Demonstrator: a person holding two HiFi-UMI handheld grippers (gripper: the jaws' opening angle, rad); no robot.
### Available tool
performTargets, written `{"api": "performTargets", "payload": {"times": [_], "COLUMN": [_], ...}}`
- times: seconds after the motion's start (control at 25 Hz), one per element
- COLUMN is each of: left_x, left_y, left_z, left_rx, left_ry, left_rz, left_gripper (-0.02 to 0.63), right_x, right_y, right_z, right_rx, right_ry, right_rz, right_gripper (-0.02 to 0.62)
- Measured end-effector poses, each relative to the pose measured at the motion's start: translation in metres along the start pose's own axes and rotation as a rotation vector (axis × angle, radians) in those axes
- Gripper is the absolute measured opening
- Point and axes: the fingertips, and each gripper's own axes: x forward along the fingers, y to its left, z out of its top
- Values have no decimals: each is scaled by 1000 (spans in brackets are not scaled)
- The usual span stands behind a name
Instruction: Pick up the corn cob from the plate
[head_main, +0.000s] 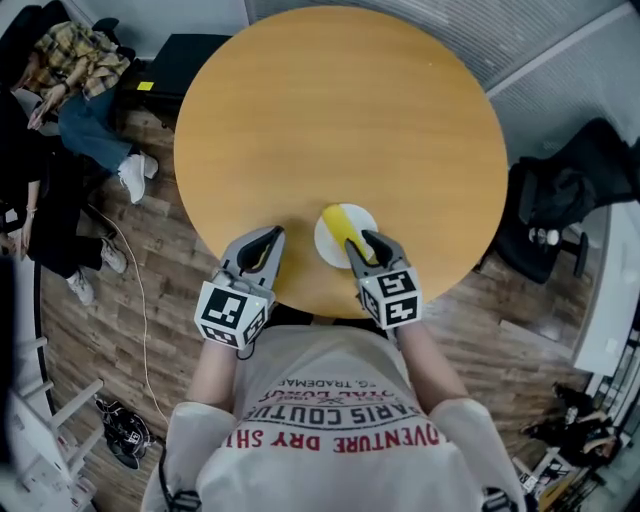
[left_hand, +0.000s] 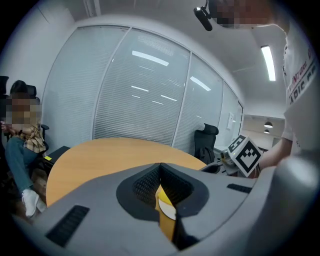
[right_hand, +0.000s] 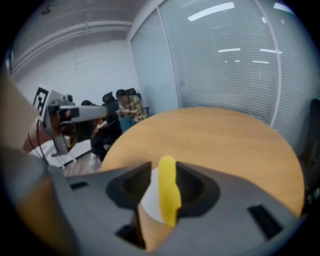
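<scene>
You're dealing with one corn cob (head_main: 340, 218), lying on the one white plate (head_main: 327, 243) near the round table's (head_main: 340, 110) edge. Your right gripper (head_main: 360, 240) is holding its jaws spread with the cob showing between them. Your left gripper (head_main: 270, 237) is sitting pressed together and empty, left of the plate.

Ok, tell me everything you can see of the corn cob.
The cob is a plain yellow, smooth, stubby stick with a rounded end. It looks like a plastic toy, and no kernels can be made out. It lies flat on a small white plate near the table's near edge. The right gripper reaches over its near end, jaws apart with the cob between them; whether a pad touches it can't be told.
</scene>
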Motion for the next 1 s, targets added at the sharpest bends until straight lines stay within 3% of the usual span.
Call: {"api": "performTargets", "payload": {"times": [0.04, 0.32, 0.72, 1.0], "left_x": [2, 13, 21, 23], "left_y": [2, 7, 13, 15], "left_z": [-3, -24, -33, -33], "left_rx": [-3, -56, -74, -66], "left_ry": [8, 57, 70, 73], "left_rz": [-7, -70, -73, -77], "left_gripper": [32, 32, 32, 32], "right_x": [8, 48, 88, 88], "right_y": [0, -6, -6, -7], "right_z": [-5, -36, -66, -68], "right_rx": [-4, -51, -105, -93], "right_ry": [23, 183, 357, 351], "right_rz": [3, -24, -10, -28], "right_gripper": [176, 262, 272, 273]}}
